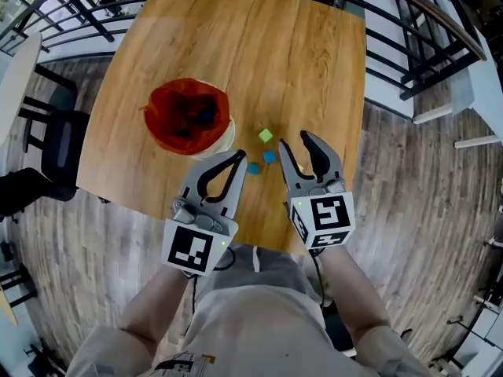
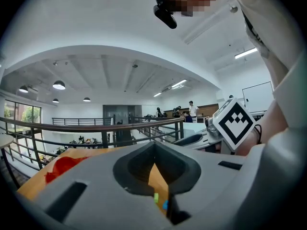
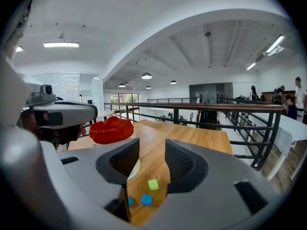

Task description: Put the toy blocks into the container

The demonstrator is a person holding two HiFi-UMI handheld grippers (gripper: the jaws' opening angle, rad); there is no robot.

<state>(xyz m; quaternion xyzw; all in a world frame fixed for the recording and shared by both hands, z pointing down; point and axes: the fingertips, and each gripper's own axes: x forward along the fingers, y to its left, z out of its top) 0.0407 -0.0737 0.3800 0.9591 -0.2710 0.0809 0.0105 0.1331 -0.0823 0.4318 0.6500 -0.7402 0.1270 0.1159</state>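
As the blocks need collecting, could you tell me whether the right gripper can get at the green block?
Probably yes: the right gripper has its jaws apart, and the green block lies on bare tabletop just ahead, nothing between them.

One green block, two blue blocks, one container.

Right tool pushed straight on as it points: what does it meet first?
Likely the blue block framed between the right tool's open jaws, then the green block; depth is uncertain.
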